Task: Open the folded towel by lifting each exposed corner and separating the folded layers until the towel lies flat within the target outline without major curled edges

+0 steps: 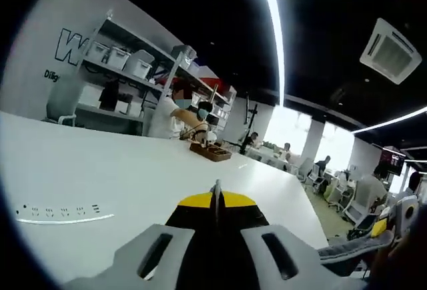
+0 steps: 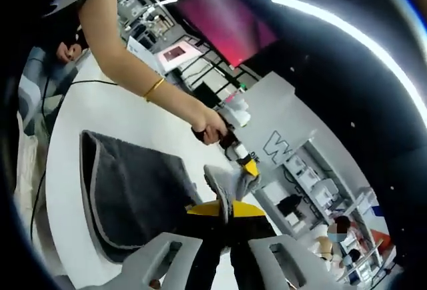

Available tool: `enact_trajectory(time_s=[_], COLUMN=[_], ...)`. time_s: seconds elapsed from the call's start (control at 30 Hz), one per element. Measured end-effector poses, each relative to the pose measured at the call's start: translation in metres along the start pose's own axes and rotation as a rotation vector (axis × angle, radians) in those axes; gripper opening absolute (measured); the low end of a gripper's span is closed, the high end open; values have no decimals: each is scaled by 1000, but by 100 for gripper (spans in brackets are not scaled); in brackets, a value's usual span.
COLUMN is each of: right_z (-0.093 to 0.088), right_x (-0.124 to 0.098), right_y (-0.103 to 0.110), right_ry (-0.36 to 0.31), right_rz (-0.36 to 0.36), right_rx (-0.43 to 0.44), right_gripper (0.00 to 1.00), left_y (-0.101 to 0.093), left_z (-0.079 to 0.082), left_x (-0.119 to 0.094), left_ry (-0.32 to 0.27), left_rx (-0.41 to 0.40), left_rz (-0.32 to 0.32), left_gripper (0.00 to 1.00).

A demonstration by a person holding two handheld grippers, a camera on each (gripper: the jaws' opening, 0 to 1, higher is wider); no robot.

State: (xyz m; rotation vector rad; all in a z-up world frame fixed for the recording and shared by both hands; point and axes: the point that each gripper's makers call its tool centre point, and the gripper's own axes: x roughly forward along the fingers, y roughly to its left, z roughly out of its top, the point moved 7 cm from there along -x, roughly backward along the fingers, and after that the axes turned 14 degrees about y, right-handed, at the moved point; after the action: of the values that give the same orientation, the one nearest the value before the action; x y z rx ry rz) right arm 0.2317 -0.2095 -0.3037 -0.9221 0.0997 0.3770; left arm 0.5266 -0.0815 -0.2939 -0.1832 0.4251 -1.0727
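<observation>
White worktop [image 1: 133, 177] runs through an open office, with shelves of bins behind and people seated at its far end. Seen from the right gripper view, the dark grey towel [image 2: 133, 193] lies on the worktop, partly folded, one corner raised and pinched by the left tool [image 2: 245, 170], held in a person's hand [image 2: 212, 130]. The right tool [image 2: 223, 213] has its jaws pressed together, with nothing visibly between them; the left gripper view shows the left tool's jaws closed as well. To unfold well, I would draw the lifted corner up and outward slowly, keeping the lower layer from dragging along.
</observation>
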Motion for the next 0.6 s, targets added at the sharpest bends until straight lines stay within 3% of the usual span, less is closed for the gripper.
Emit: enact_trajectory(time_s=[0.4,0.6], right_z=[-35,-53], right_x=[-10,-13], right_y=[-12,-14], right_ry=[72,107], right_rz=[-30,-37], right_rx=[98,134], right_gripper=[0,0], left_y=[-29,-33], left_z=[-3,-11], left_x=[41,58], left_ry=[9,20], left_rx=[46,26], left_rz=[-41,-56], left_gripper=[1,1])
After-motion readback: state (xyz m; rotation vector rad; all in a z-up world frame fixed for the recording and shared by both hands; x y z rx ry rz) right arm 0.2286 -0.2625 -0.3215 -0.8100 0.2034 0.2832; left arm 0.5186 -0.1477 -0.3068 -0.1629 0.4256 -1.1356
